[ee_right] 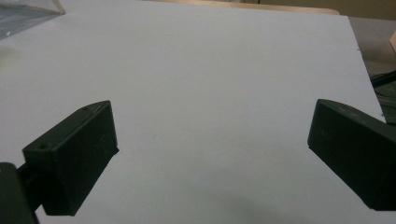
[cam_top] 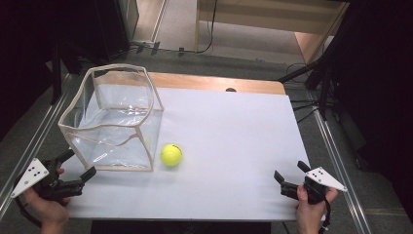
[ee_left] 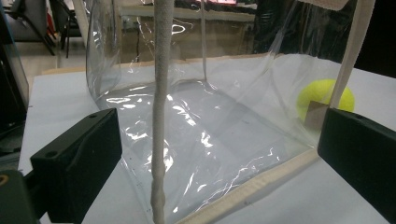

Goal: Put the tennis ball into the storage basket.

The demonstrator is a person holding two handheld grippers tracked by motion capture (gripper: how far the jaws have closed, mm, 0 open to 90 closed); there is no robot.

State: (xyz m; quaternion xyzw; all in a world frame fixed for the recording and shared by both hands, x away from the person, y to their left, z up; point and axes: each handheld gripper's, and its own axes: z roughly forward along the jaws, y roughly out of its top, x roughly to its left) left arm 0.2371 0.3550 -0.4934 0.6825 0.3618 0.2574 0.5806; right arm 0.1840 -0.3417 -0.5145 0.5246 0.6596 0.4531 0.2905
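Yellow ball lies on the tabletop beside the bag, not yet inside; both hand-held grippers, left and right, gape empty.

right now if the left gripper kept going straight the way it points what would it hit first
Most likely the clear bag: its near corner seam stands between the open jaws of the left gripper, right ahead. The yellow ball lies farther off, beyond the bag's wall.

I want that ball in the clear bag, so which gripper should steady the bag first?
Probably the left. The left gripper stands open right at the clear bag's near corner seam, with the seam between its jaws. The right gripper, also open, sits far across the table, apart from the bag and the yellow ball.
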